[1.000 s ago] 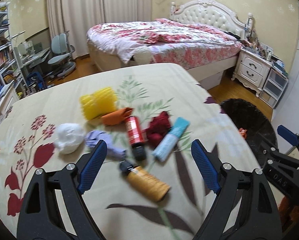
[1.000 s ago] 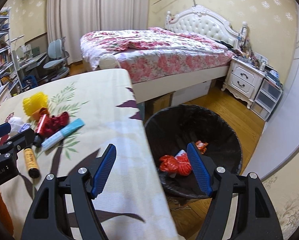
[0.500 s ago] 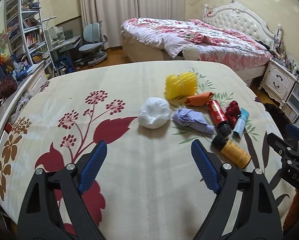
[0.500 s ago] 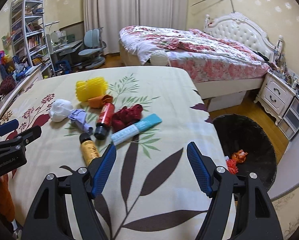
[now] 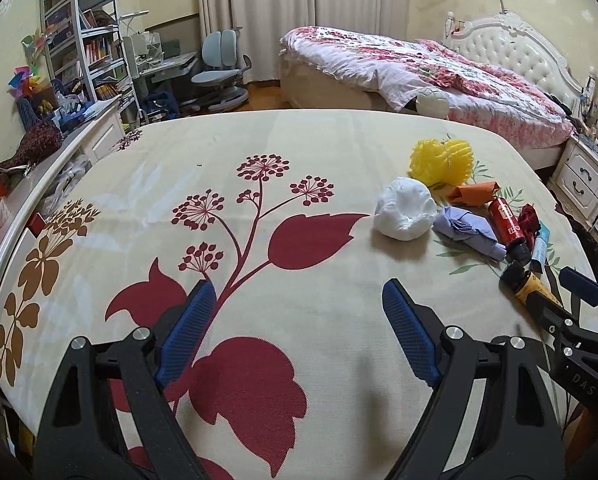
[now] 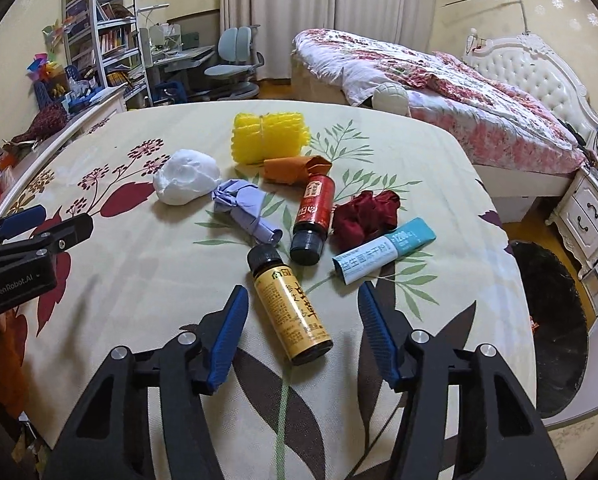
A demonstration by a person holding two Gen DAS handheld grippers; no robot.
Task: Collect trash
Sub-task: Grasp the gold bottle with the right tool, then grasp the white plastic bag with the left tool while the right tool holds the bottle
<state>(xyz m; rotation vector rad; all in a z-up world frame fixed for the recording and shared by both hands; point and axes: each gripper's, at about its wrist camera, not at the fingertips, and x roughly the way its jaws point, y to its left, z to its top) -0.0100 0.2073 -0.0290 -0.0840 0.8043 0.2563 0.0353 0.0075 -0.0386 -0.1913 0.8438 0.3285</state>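
Both views have swung away from the black bin [image 6: 551, 320] and back across the flowered tablecloth [image 5: 299, 208] to the heap of rubbish. The bin, which filled the middle of the right wrist view a second ago, now sits at that picture's right edge, down on the floor beside the table.

The right gripper [image 6: 299, 320] has just been narrowing its jaws, and the yellow bottle [image 6: 291, 312] lies between its blue pads. The pads are not pressing on it, with cloth showing on either side, so it is a line-up for a pinch rather than a grip. The bottle lies on its side with its black cap pointing away from the camera, so the pads would close across its round body.

The left gripper [image 5: 295, 336] is spread wide over bare cloth with nothing between its jaws — it looks parked, or perhaps drifting toward the white wad [image 5: 405, 214], which lies well ahead and to its right.

The trash still to collect is bunched together on the table's far-right part:
- yellow foam net [image 6: 269, 136]
- orange wrapper [image 6: 295, 168]
- lilac crumpled paper [image 6: 245, 206]
- red bottle [image 6: 313, 216]
- dark red crumple [image 6: 365, 216]
- teal tube [image 6: 383, 256]

The yellow bottle is nearest the right hand and clear of the rest, which probably explains why it is picked first. Something reddish shows low in the bin, too small to name.
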